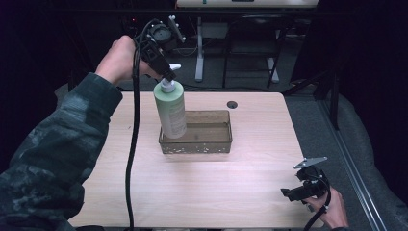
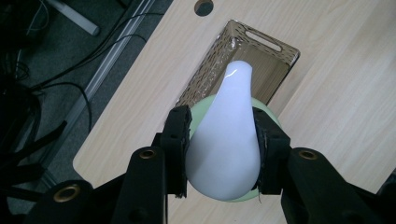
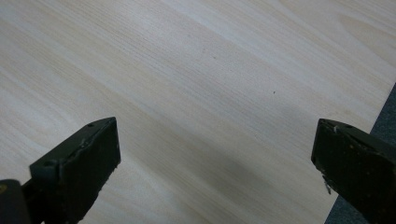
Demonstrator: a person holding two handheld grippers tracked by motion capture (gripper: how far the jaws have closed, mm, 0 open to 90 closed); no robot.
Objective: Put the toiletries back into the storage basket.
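While clamped by its white pump head point(image 2: 227, 135) between the jaws of the left gripper point(image 1: 166, 72), stands upright in the near-left corner of the perforated brown basket point(image 1: 211, 144): pale green bottle point(image 1: 170, 109), directly beneath the tool, base inside the tray at mid-table. Over by the light wooden table's point(image 3: 196, 79) near right edge, well apart from bottle and basket: right gripper point(image 1: 299, 192), jaws spread wide, nothing between them but bare tabletop.

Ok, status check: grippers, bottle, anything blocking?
Left gripper shut on pump head of green bottle, upright in basket. Right gripper open, idle over table. Nothing blocking.
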